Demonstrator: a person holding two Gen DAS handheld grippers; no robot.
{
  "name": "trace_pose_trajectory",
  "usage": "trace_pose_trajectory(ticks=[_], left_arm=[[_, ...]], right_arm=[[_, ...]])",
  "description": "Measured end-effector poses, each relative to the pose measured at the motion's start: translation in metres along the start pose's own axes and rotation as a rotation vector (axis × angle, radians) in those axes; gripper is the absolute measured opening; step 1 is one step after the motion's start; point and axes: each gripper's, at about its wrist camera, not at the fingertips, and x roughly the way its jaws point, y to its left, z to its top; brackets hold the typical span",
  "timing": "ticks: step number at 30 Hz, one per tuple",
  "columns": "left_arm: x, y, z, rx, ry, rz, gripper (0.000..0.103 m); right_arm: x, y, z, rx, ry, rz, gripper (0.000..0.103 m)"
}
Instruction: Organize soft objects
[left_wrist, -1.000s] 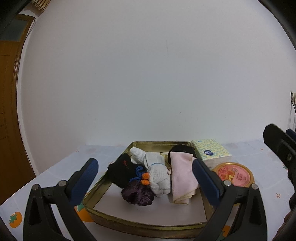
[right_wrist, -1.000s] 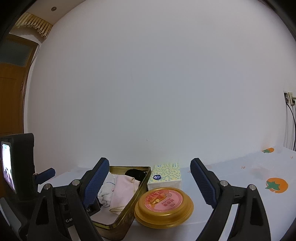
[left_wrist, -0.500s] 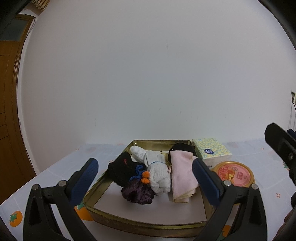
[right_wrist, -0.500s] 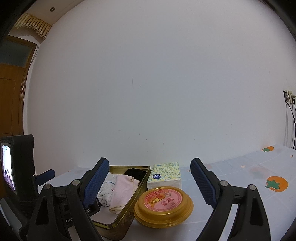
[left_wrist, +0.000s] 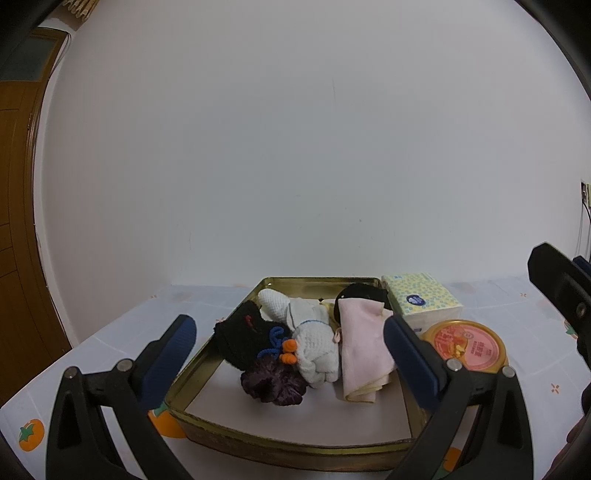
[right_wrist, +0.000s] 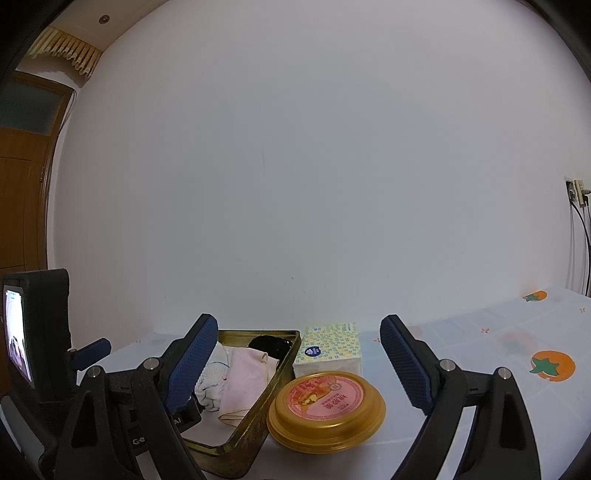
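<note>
White wall fills most of both pictures, and a cloth with orange fruit on it covers the table (right_wrist: 480, 354) low down. My left gripper (left_wrist: 290, 349) is spread wide and holds nothing. My right gripper (right_wrist: 299, 354) is spread wide and empty too. Soft things lie in the gold tray (left_wrist: 280, 445), low in the middle of the left view: a pink cloth (left_wrist: 364, 347), a white knit toy (left_wrist: 314, 343) and a black fuzzy thing (left_wrist: 243, 338). The pink cloth runs long, away from me. My left gripper is nearer; the tray sits straight ahead of it.
</note>
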Motion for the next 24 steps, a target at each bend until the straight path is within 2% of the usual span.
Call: trace_pose_trajectory(ticks=[24], left_arm=[[0.0003,-0.0012,-0.0030,-0.030,0.043,-0.050,0.103]], right_arm=[[-0.0002,0.0014,0.0006,0.006,0.006,-0.012,0.092]])
